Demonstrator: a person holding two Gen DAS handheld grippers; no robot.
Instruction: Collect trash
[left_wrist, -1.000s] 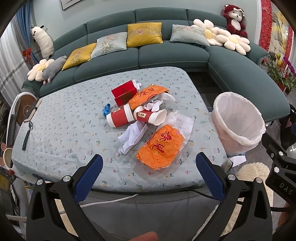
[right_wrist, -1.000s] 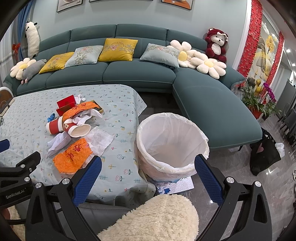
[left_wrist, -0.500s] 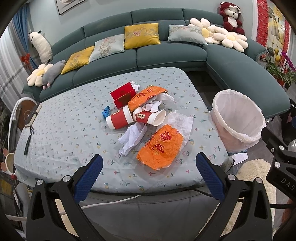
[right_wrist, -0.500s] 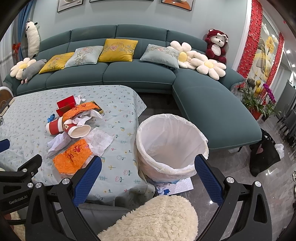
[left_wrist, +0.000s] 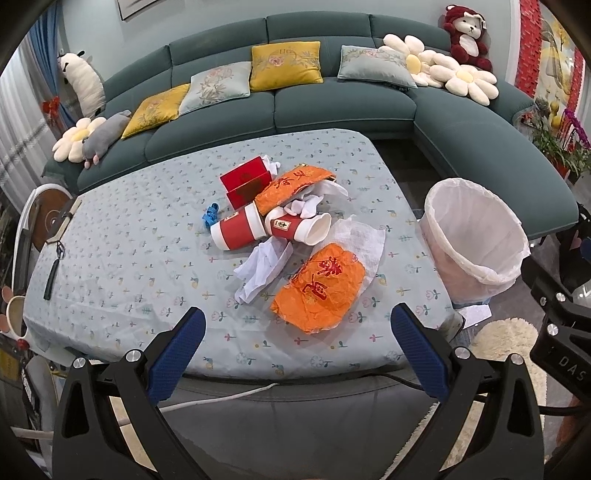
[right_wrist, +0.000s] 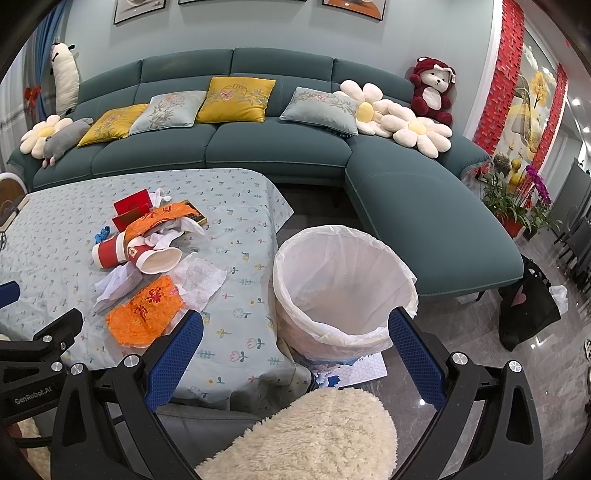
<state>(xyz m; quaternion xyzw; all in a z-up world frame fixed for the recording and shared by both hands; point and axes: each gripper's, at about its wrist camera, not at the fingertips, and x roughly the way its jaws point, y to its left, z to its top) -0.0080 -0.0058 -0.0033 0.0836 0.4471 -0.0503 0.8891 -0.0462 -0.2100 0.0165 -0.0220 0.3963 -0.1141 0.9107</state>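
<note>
Both grippers are hanging wide open over the near edge of a table (left_wrist: 110, 258) w/ a floral cloth, holding nothing. The left gripper (left_wrist: 299, 350) is facing the trash pile mid-table; vs. 1 s ago the pile is sitting a bit farther up in its view and the table's near edge is showing lower, so the gripper is drawing back slightly. The pile itself is lying as before: a crumpled orange wrapper (left_wrist: 319, 288) nearest the gripper, overlapping a white paper towel (left_wrist: 364, 242); a twisted white tissue (left_wrist: 262, 267) just left of it; two red paper cups (left_wrist: 240, 230) on their sides, touching, the right cup's mouth pointing toward the bin; a second orange wrapper (left_wrist: 291, 186) behind them, leaning on a red box (left_wrist: 245, 181); a small blue scrap (left_wrist: 210, 216) to the cups' left.

The right gripper (right_wrist: 295, 347) is aiming at the white-lined bin (right_wrist: 343, 284) standing on the floor just beside the table's right edge, w/ a fluffy cream rug (right_wrist: 317, 435) below it. Its view is barely shifting from 1 s ago; the bin is sitting in about the same spot between the blue pads. No trash is visible in the bin; inside bottom is hard to make out. A teal sofa (right_wrist: 280, 147) w/ cushions is curving behind
</note>
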